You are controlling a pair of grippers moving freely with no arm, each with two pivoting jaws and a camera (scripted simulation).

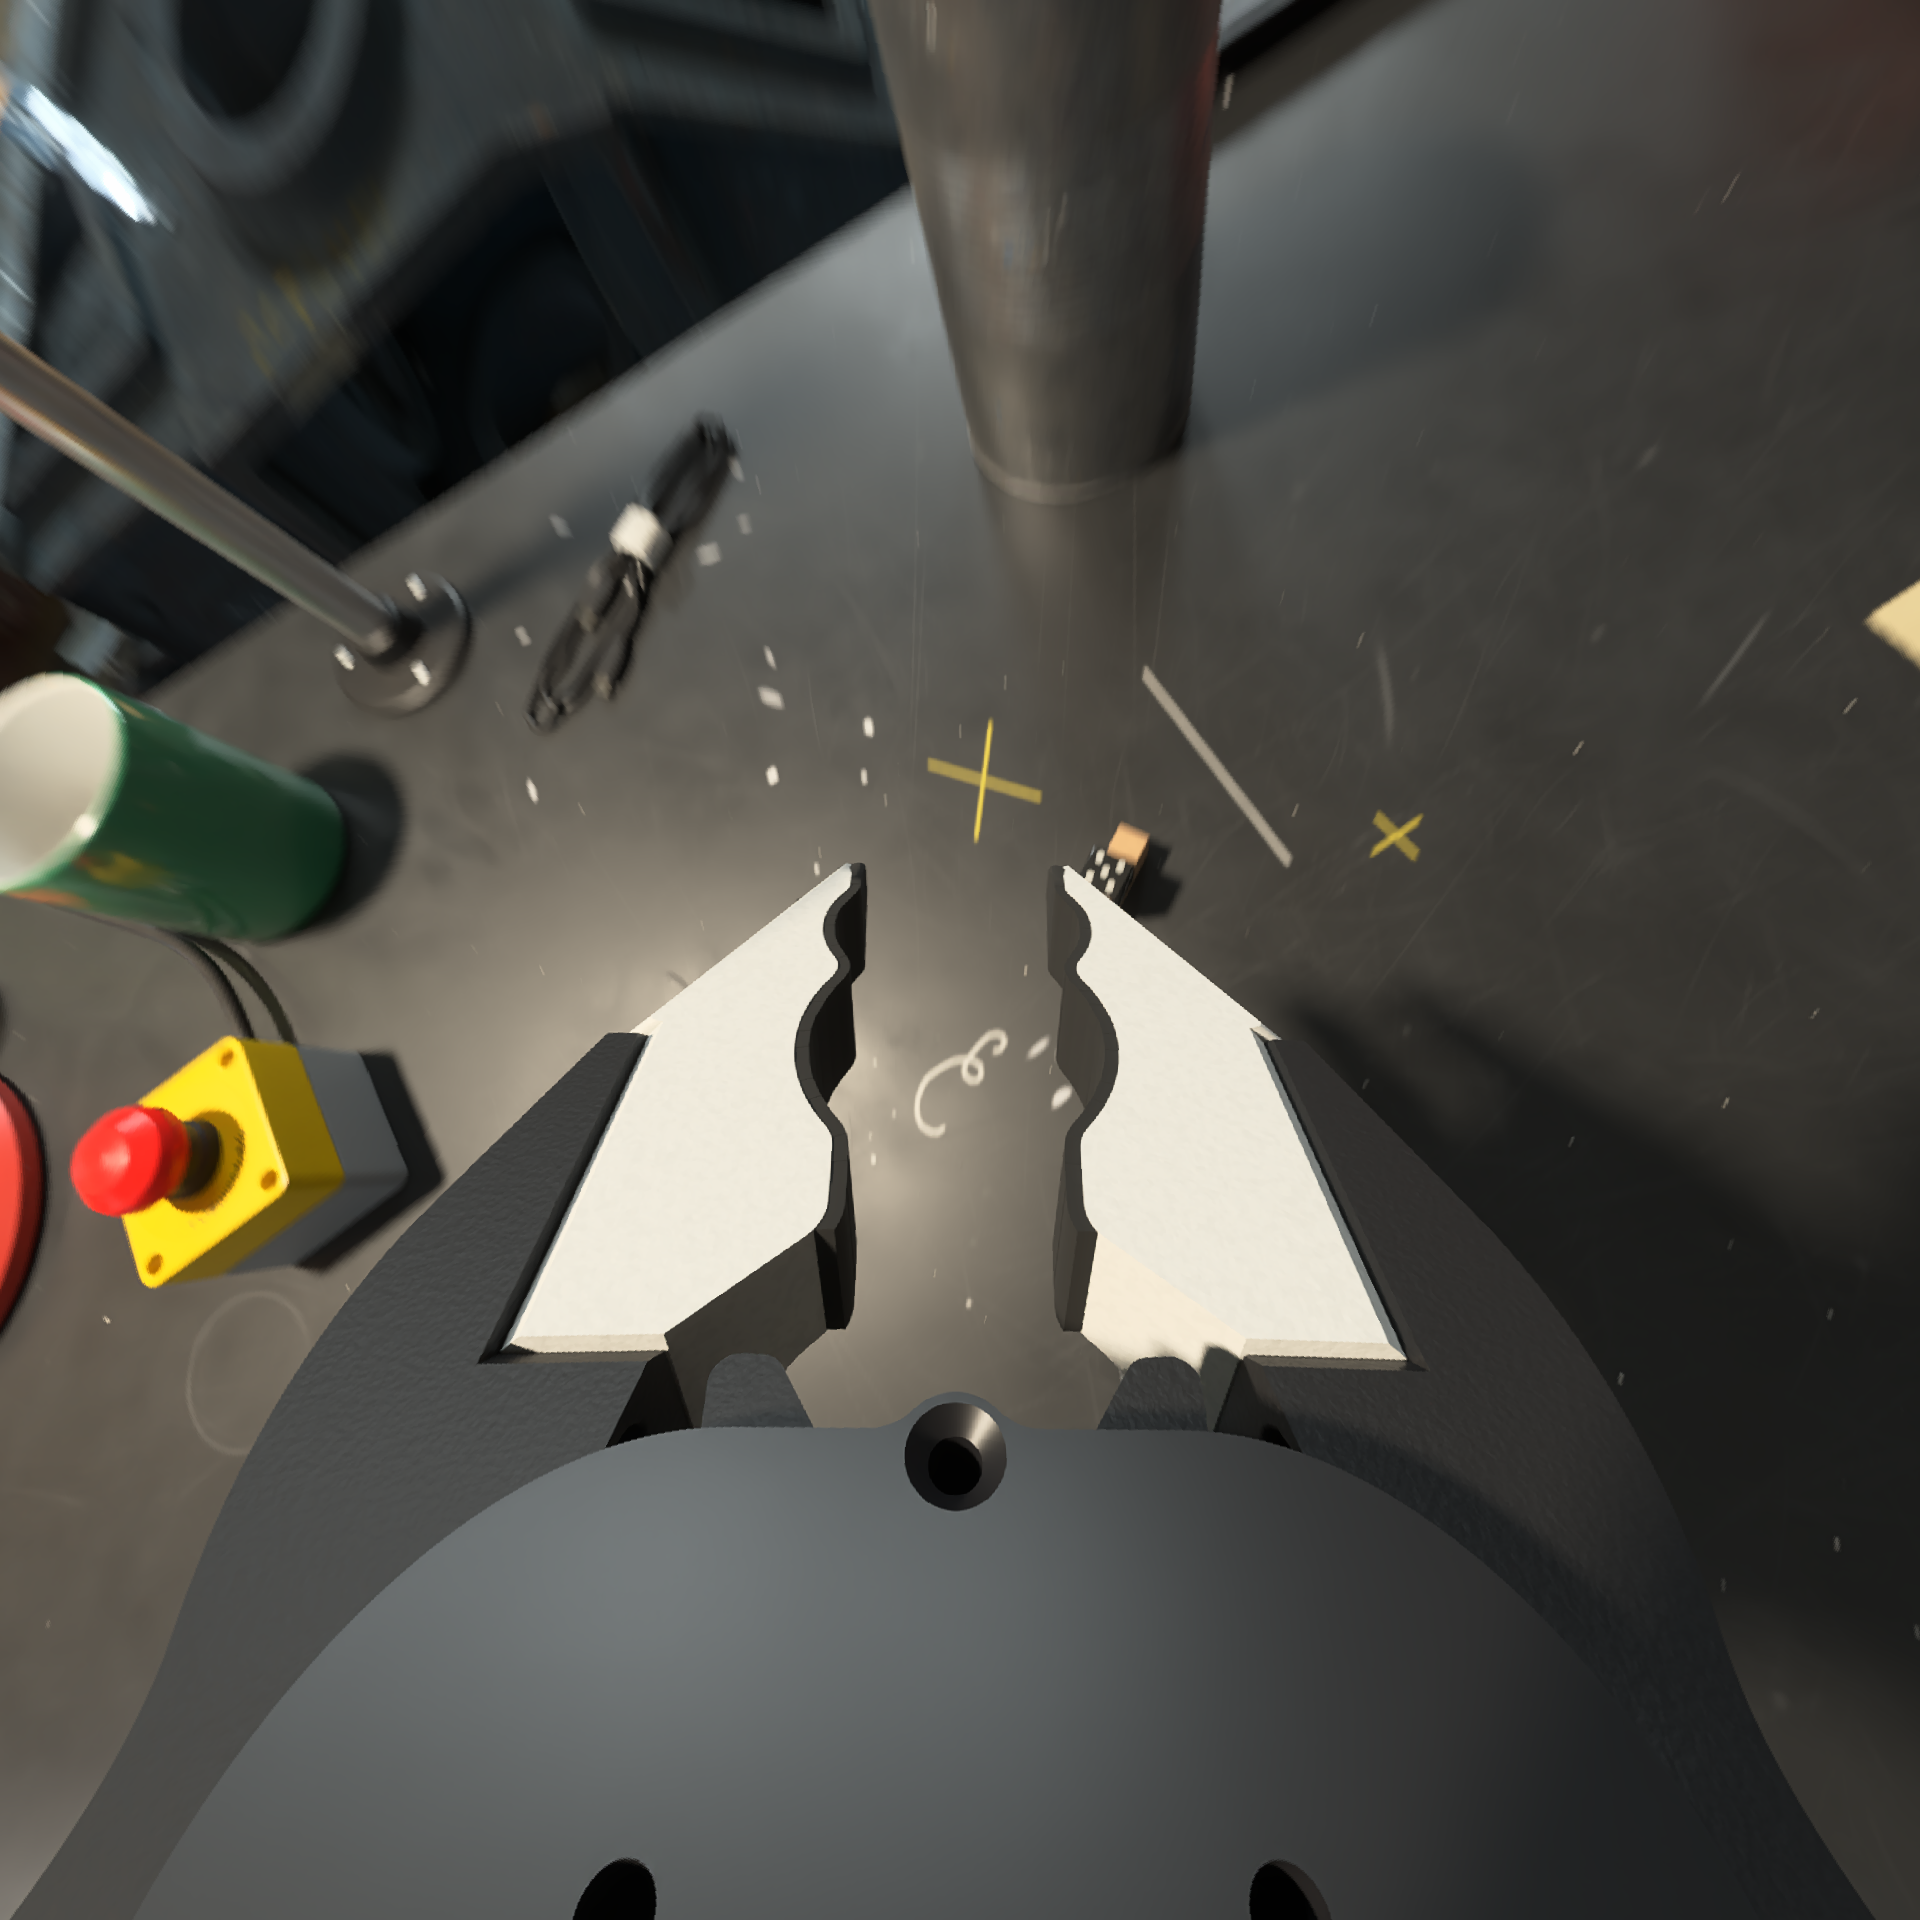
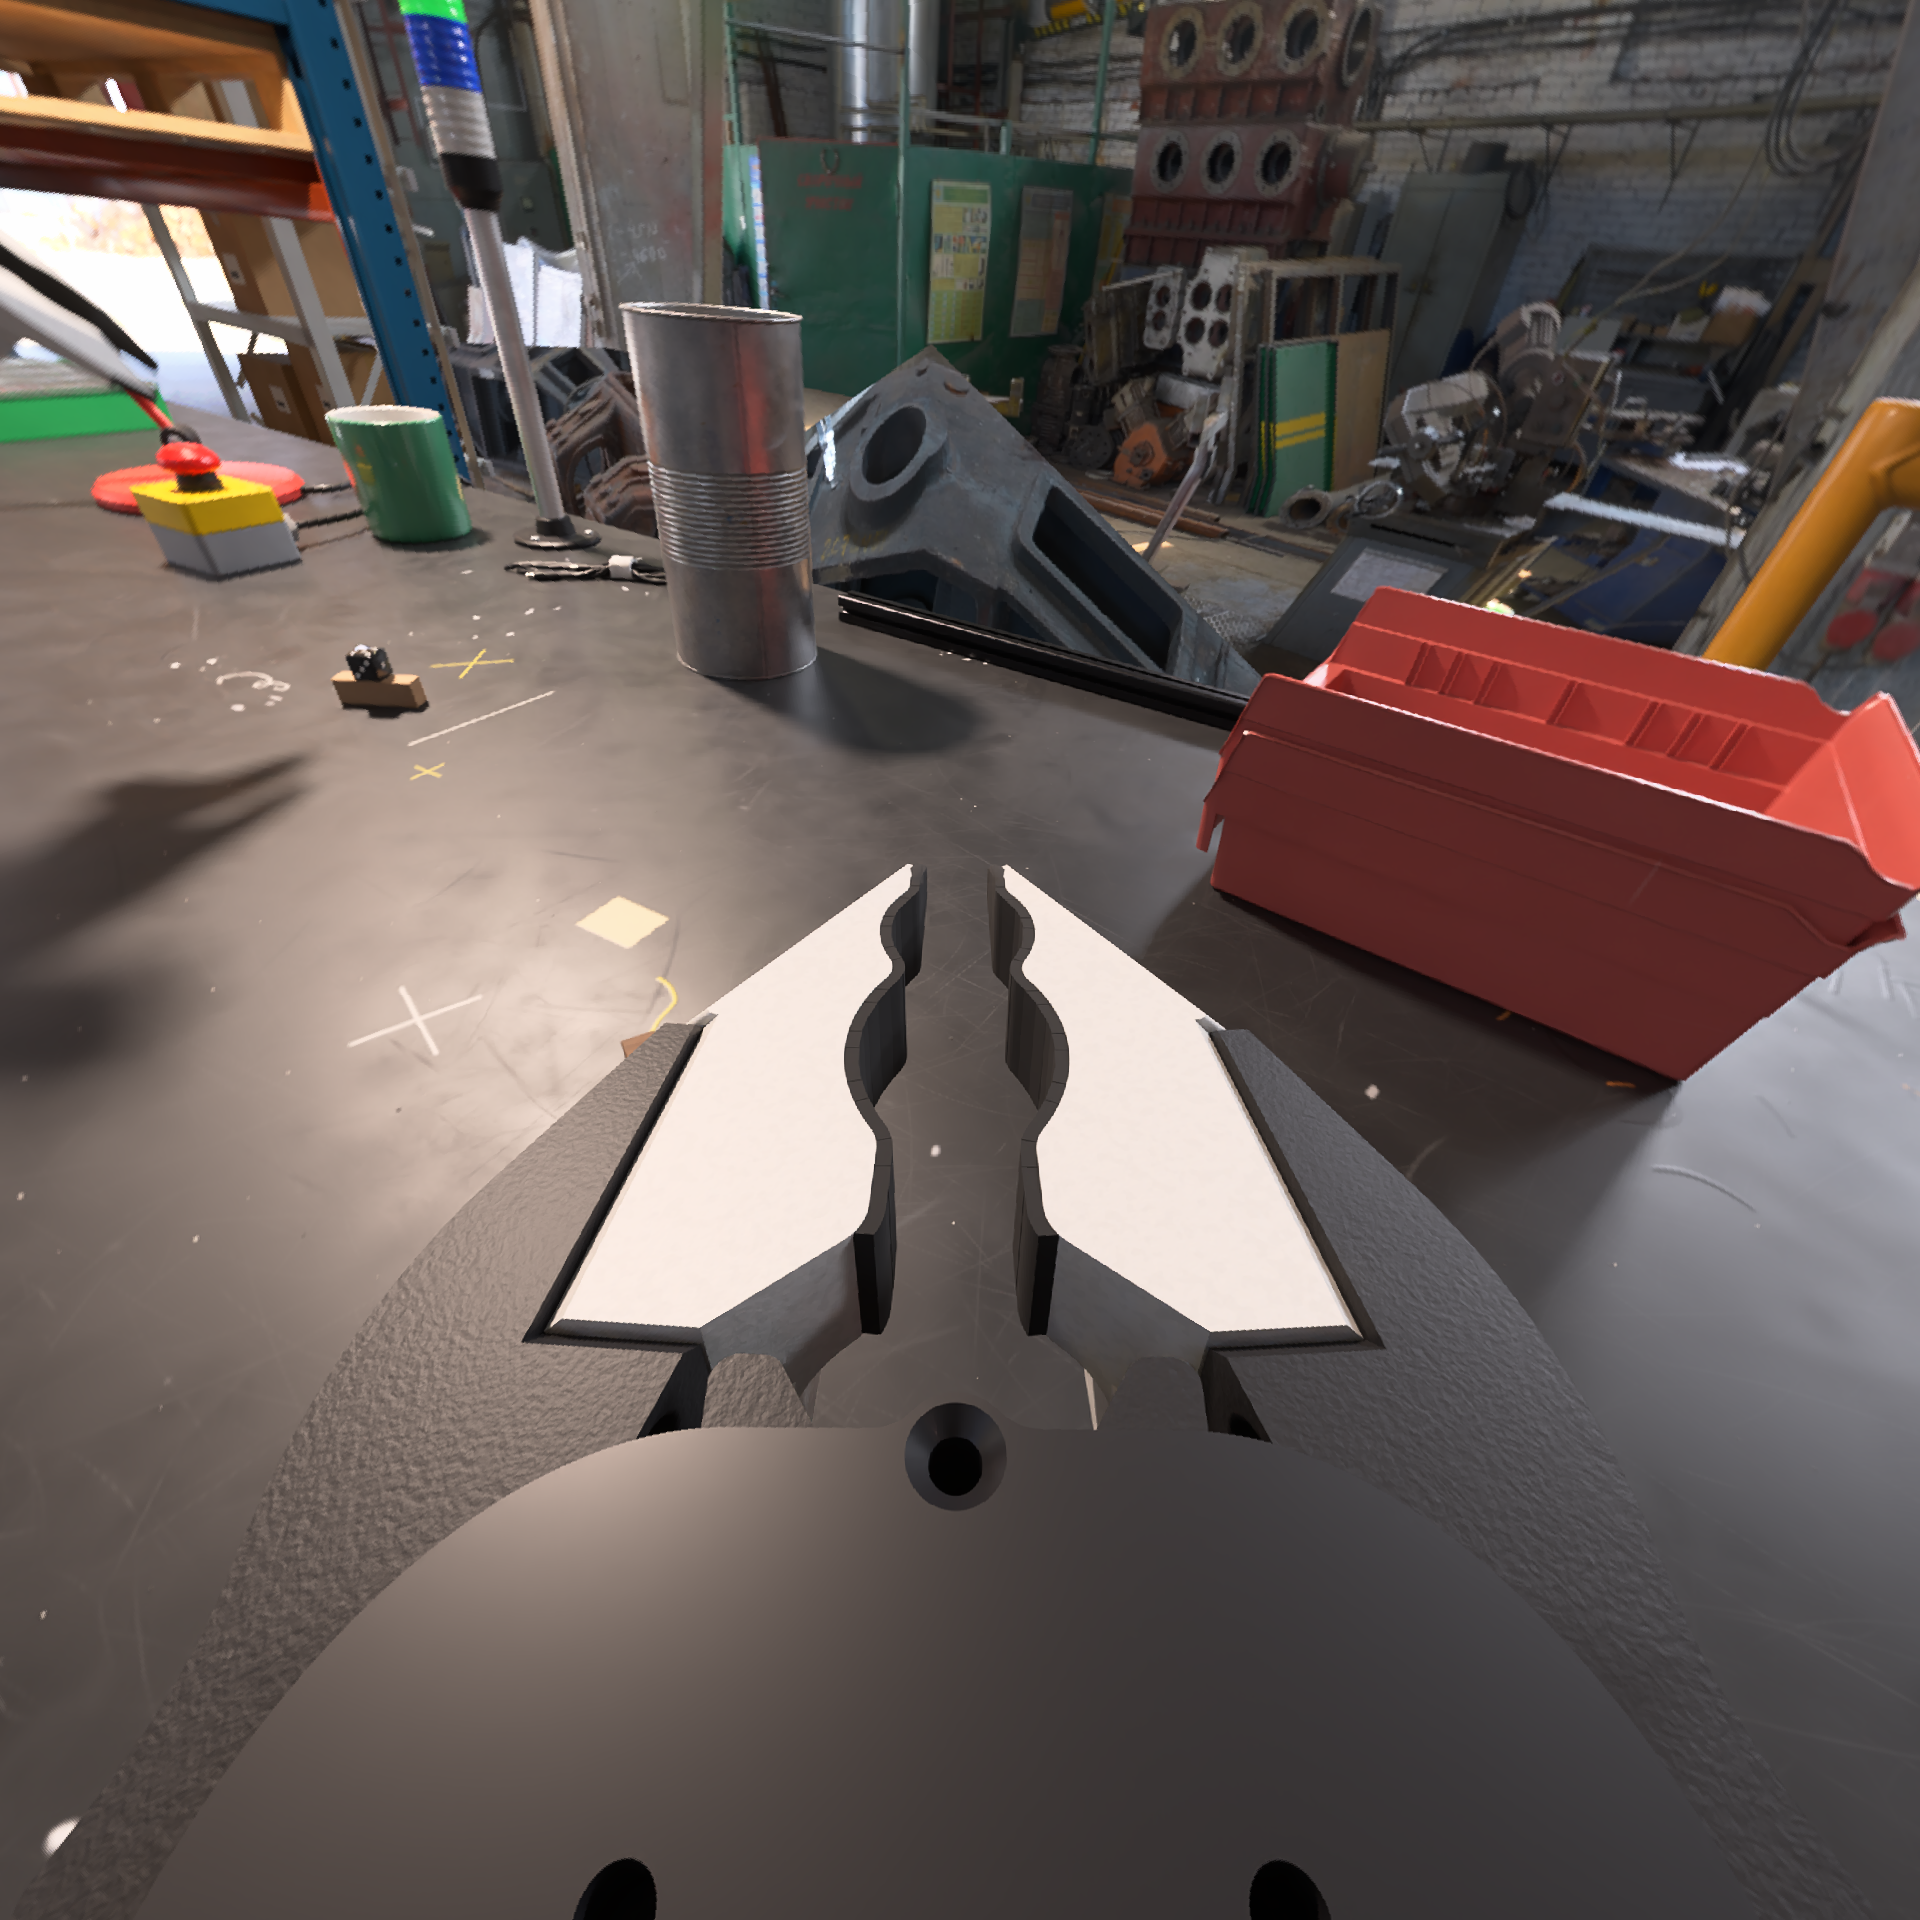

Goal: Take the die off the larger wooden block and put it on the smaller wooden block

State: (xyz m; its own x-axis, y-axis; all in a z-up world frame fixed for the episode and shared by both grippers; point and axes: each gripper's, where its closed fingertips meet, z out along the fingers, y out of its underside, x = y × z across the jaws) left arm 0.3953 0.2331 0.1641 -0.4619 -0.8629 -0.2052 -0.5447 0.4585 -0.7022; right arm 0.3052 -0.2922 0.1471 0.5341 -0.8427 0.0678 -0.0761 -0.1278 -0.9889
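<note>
1. Sitting on top of a brown rectangular wooden block [image 2: 380, 690] is the small black die with white pips [image 2: 368, 660]; in the right wrist view both are seen far off to the left on the dark grey scuffed bench [image 2: 831, 810].
2. In the left wrist view the die [image 1: 1108, 871] is seen just beyond the right fingertip of the left tongs [image 1: 958, 883], with the block [image 1: 1129, 842] under it.
3. A yellow taped cross [image 1: 983, 779] is marked on the bench just left of the block, and a smaller yellow cross [image 1: 1394, 835] lies to its right beyond a thin pale line [image 1: 1216, 767].
4. A tall ribbed metal cylinder [image 2: 729, 488] stands upright behind the block.
5. The left tongs are held apart with a clear gap, nothing between the fingers, hovering above the bench.
6. The right tongs [image 2: 958, 883] are well apart from the die, parted by a narrow gap and empty.
7. A pale flat square of wood [image 2: 621, 922] lies on the bench left of the right tongs; whether it is the smaller block cannot be told.
8. A red plastic bin [image 2: 1538, 842] sits to the right; a green mug [image 2: 400, 473] and a yellow box with a red push-button [image 2: 213, 509] stand at the far left.
</note>
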